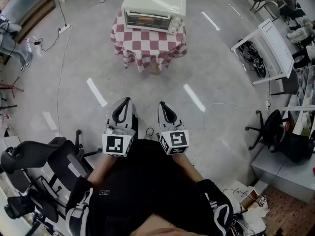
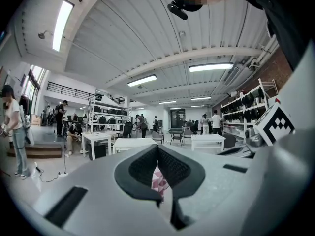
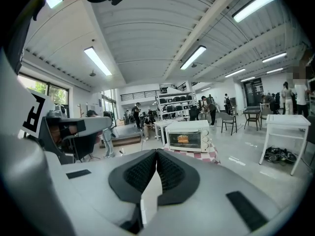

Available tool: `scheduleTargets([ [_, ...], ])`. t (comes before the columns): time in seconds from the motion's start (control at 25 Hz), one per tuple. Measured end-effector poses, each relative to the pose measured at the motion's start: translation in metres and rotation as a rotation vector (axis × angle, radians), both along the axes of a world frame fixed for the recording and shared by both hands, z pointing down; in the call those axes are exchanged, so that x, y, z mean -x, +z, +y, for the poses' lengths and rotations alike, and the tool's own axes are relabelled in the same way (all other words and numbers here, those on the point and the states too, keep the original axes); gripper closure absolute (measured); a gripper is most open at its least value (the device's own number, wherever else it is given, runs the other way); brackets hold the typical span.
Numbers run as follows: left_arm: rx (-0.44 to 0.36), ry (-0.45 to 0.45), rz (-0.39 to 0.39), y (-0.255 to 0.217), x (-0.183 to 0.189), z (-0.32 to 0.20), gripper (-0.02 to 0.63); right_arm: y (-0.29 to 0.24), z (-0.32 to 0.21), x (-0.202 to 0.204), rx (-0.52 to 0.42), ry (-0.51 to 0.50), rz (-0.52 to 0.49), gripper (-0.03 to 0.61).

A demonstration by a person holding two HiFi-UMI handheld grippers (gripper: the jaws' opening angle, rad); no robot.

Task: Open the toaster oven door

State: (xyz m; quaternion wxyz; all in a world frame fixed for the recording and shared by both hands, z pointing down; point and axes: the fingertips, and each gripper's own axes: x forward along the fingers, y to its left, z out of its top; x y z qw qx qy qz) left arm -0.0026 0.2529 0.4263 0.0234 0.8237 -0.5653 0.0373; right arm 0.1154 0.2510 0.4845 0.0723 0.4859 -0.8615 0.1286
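Grey floor fills the head view, and the toaster oven [image 1: 154,9] sits on a small table [image 1: 147,53], well ahead of the left gripper [image 1: 127,102] and right gripper [image 1: 163,106]. The left gripper view shows its jaws pressed together on nothing, with a bit of the table's red and white cloth [image 2: 158,178] peeking past. The right gripper view shows shut, empty jaws too, and the white oven's glass door closed with something orange inside. I think it is best to get close to the table, open one gripper, and pull the door's top down gently.
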Motion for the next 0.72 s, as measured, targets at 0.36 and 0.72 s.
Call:
scheduleTargets([
  [0.36,0.026,0.023,0.035,-0.004,0.055,-0.112,0.604,-0.012,-0.108,0.051,0.012,0.031,0.028,0.552],
  [0.72,0.056,0.043,0.048,0.009,0.111,-0.186,0.604,-0.009,-0.189,0.108,0.008,0.040,0.038,0.552],
])
